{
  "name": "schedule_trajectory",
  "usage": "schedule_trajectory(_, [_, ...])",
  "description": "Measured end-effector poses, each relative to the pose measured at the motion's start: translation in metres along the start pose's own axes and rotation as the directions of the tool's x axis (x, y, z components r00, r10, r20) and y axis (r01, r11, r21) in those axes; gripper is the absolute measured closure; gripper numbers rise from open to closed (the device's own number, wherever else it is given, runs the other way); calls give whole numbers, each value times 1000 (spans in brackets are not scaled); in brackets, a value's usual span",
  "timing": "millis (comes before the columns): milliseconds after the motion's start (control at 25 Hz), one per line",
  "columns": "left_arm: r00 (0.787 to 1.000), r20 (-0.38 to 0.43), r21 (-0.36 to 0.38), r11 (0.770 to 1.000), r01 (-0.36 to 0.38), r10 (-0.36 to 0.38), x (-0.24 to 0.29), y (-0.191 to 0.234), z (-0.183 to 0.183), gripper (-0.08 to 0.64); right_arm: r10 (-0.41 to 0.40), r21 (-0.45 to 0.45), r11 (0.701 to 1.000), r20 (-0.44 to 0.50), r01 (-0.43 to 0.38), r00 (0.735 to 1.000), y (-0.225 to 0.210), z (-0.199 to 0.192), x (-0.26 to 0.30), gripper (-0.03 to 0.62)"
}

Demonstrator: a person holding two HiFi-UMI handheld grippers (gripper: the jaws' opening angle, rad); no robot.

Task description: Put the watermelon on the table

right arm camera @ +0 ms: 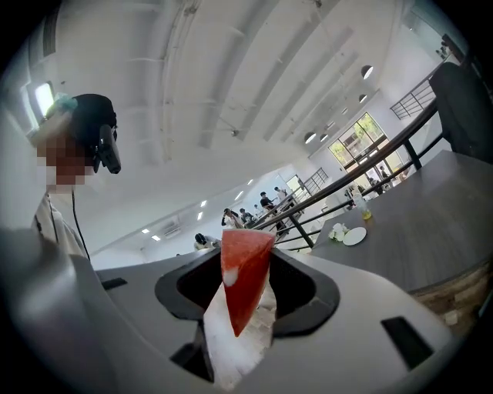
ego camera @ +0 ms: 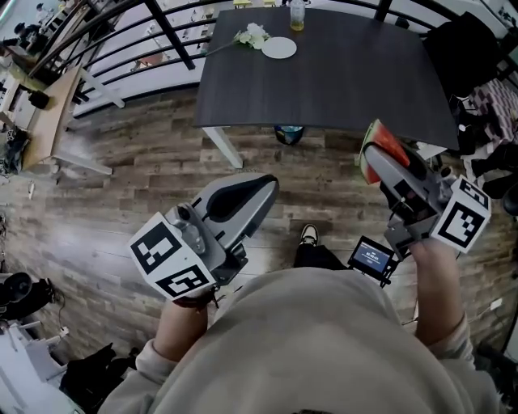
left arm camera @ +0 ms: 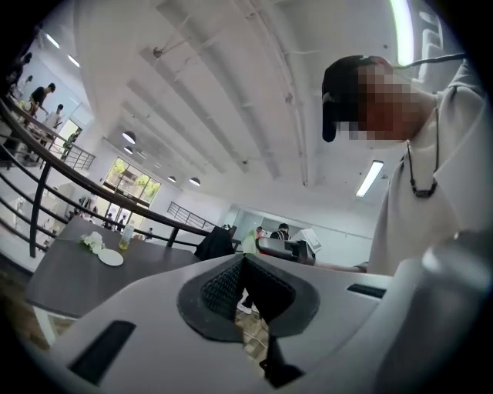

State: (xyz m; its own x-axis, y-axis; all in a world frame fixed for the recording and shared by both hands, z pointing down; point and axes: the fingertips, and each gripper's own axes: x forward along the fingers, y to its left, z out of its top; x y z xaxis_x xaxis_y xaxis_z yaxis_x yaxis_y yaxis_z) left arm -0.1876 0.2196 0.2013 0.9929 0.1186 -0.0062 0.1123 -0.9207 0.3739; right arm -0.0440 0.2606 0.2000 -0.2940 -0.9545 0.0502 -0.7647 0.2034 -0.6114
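Red flesh edged with green showed at the tip of our right gripper [ego camera: 377,158], where the watermelon [right arm camera: 243,281] sat as a wedge clamped between the jaws, its point facing away from us. In the right gripper view the jaws pressed on both flanks of the slice, so we judged the grip firm enough for carrying. Our left gripper [ego camera: 263,187] had its jaws drawn together with nothing between them; only floor showed through the slit below the pads.

From the head view, the slice was in the air and not yet set down. It hung close to the near edge of the dark table [ego camera: 340,81], roughly at the line where the tabletop met the wooden floor [ego camera: 121,178], and we could not tell whether it was already over the surface or just short of it.

We judged the pick-up finished and the carry nearly done. What was left was to reach forward over the tabletop, lower the wedge until it rested there, part the jaws and draw the gripper back.

The near part of the table lay bare, which gave plenty of room. A white plate [ego camera: 279,48], some pale flowers [ego camera: 252,35] and a bottle [ego camera: 297,14] stood at the far side, well apart from where the slice would land.
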Motion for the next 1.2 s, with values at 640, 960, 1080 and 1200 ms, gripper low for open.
schedule_trajectory(640, [993,24,76,990,-120,118,127,62,50,554,48,87,995,-12,-47,999,-145,74,-2,396])
schedule_trajectory(960, [998,41,85,995,-43,39,158,70,50,554,-19,134,991,28,15,999,-177,73,-23,396])
schedule_trajectory(1080, [999,41,83,996,-16,12,177,78,51,554,-37,113,993,37,32,999,-185,86,-30,396])
schedule_trajectory(1200, [998,46,93,995,44,-49,197,77,54,554,-67,86,994,55,63,996,-192,98,-40,396])
